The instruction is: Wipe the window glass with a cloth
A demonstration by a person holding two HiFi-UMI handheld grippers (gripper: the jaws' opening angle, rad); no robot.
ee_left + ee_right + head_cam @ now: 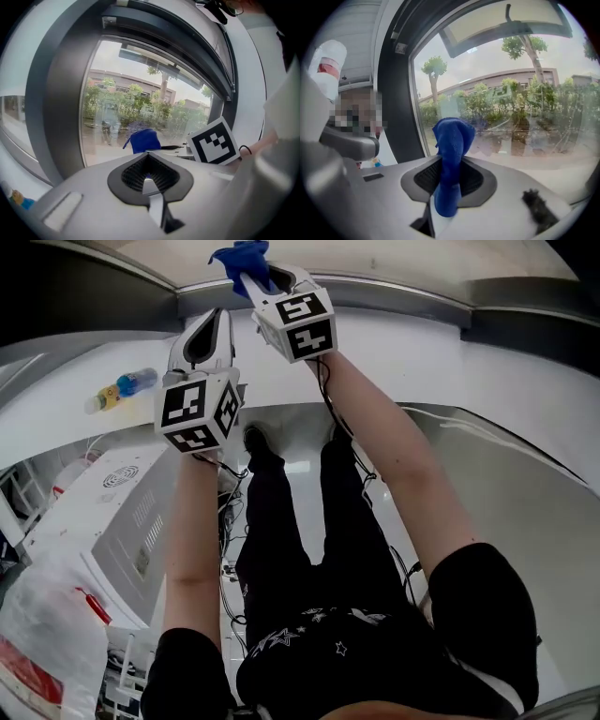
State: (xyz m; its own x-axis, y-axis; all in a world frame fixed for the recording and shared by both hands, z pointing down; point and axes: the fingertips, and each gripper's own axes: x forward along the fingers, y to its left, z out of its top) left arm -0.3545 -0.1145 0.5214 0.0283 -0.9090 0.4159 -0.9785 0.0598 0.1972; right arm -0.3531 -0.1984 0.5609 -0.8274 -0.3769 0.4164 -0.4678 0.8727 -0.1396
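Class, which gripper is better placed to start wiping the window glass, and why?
Right. The right gripper is shut on the blue cloth and held up near the window glass. The left gripper sits lower, jaws together, holding nothing.

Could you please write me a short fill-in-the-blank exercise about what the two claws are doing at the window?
1. The right claw is shut on a ____ cloth, held up in front of the window glass.
2. The left claw is shut and holds ____.
3. In the head view, a bottle lies on the white ledge to the ____ of both claws.

Missing words: blue; nothing; left.
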